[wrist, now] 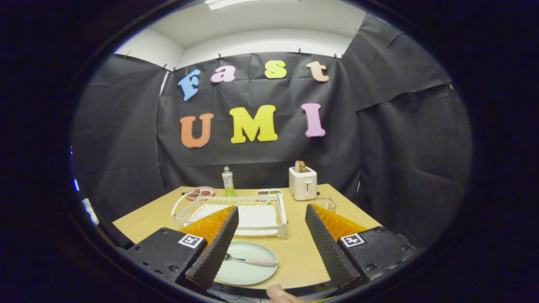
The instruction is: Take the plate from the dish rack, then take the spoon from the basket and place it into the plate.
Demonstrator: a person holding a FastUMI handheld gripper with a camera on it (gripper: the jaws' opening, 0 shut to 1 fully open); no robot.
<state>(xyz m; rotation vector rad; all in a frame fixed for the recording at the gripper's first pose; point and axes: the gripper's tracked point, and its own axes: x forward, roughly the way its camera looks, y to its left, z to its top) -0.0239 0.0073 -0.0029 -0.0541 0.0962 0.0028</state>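
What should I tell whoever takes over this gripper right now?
Gripper: fingers open wide, holding nothing, raised above the table.
Plate: out of the dish rack, flat on the table just in front of it, beside the left finger.
Spoon: lying in the plate.
Basket: next to the toaster.
Done: both steps look complete. Left: nothing apparent.
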